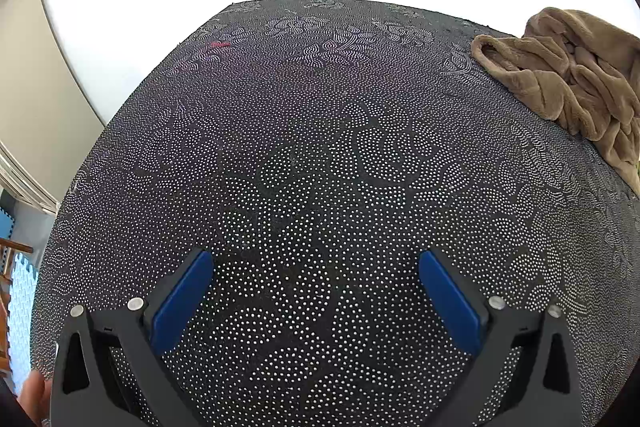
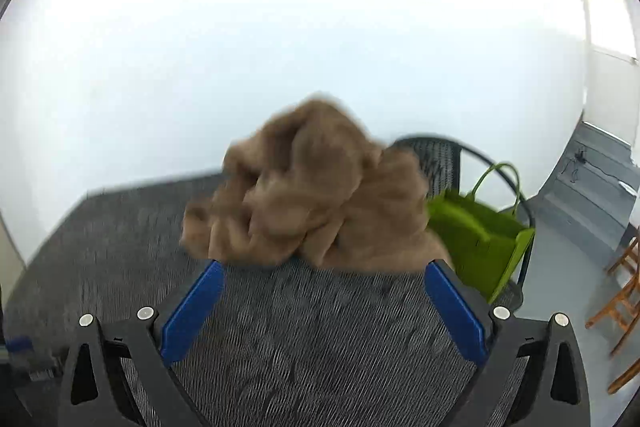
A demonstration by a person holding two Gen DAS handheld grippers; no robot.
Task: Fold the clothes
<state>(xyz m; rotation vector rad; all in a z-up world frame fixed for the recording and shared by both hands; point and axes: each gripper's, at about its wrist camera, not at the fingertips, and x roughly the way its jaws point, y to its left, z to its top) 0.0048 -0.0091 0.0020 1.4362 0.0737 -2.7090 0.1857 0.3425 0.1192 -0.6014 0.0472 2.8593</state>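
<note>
A crumpled brown fleece garment [image 2: 316, 187] lies in a heap on the dark dotted tablecloth [image 2: 280, 339]. My right gripper [image 2: 320, 271] is open, its blue fingers [image 2: 192, 311] wide apart, just short of the heap's near edge and not touching it. The same garment shows in the left wrist view [image 1: 568, 75] at the table's far right. My left gripper [image 1: 316, 259] is open and empty above the bare dotted cloth [image 1: 300, 147], well left of the garment.
A green felt bag [image 2: 480, 235] sits on a black mesh chair [image 2: 440, 155] just past the table's right edge. Wooden chairs [image 2: 620, 299] stand at far right. A white wall is behind the table. Blue foam mats [image 1: 20, 299] lie on the floor at left.
</note>
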